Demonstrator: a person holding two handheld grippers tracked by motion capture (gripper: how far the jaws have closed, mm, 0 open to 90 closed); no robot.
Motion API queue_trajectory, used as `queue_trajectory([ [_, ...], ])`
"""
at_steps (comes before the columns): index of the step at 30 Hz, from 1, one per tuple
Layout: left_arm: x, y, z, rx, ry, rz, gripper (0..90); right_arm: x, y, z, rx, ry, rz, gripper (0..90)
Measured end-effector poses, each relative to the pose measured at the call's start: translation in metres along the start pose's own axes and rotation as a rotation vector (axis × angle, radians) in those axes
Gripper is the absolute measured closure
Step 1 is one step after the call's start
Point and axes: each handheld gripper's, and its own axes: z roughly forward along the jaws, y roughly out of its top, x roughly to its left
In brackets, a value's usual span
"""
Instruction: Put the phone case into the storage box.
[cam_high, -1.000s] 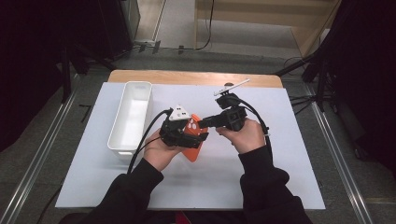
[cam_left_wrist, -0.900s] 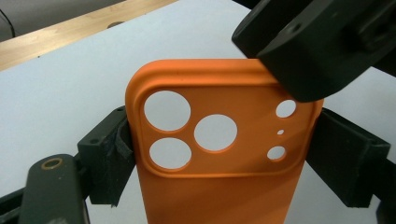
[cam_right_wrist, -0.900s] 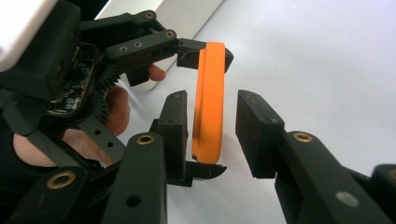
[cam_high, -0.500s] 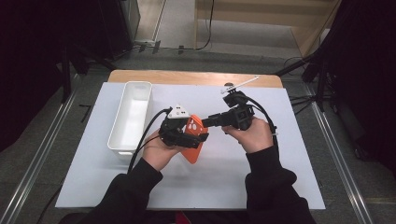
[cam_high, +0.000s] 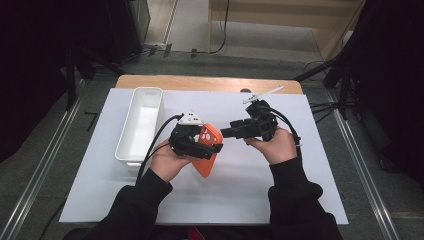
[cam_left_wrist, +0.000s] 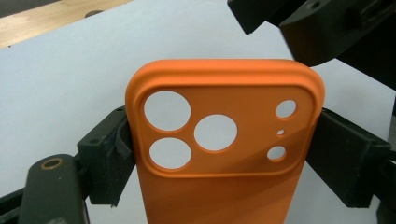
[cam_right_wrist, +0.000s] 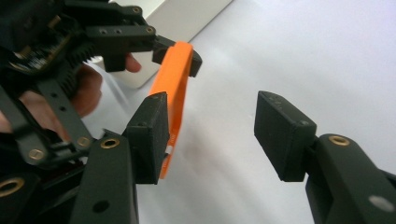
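Holding an orange phone case (cam_high: 207, 150) across its width in my left gripper (cam_high: 197, 142), pads pressed on both long edges, above the white mat (cam_high: 300, 200) near the middle of the table.

Right gripper (cam_high: 227, 132): jaws have just been opening, now about half apart, nothing between them; its nearer pad (cam_right_wrist: 149, 135) stands just beside the case's edge (cam_right_wrist: 175, 93).

Risk: I judge the soft case could bow or twist out of the left grip if the right pad knocks it while drawing clear.

Item: case (cam_left_wrist: 224, 140), matte orange, rounded corners, raised camera panel with three large round cut-outs and three small holes; empty, no phone seen inside.

Nearby: white tray (cam_high: 142, 125), at the mat's left.
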Motion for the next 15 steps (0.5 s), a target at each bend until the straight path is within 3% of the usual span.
queue_trajectory([
  [5,0.002,0.001,-0.002,0.006,-0.014,-0.001,16.0,-0.001,-0.006,0.001,-0.034,0.005,-0.065,39.4],
  [10,0.004,0.002,-0.005,0.015,-0.029,-0.005,16.0,-0.002,-0.013,0.001,-0.062,0.019,-0.081,37.6],
  [15,0.005,0.002,-0.006,0.024,-0.037,-0.010,15.9,-0.004,-0.021,0.001,-0.099,0.034,-0.135,36.6],
])
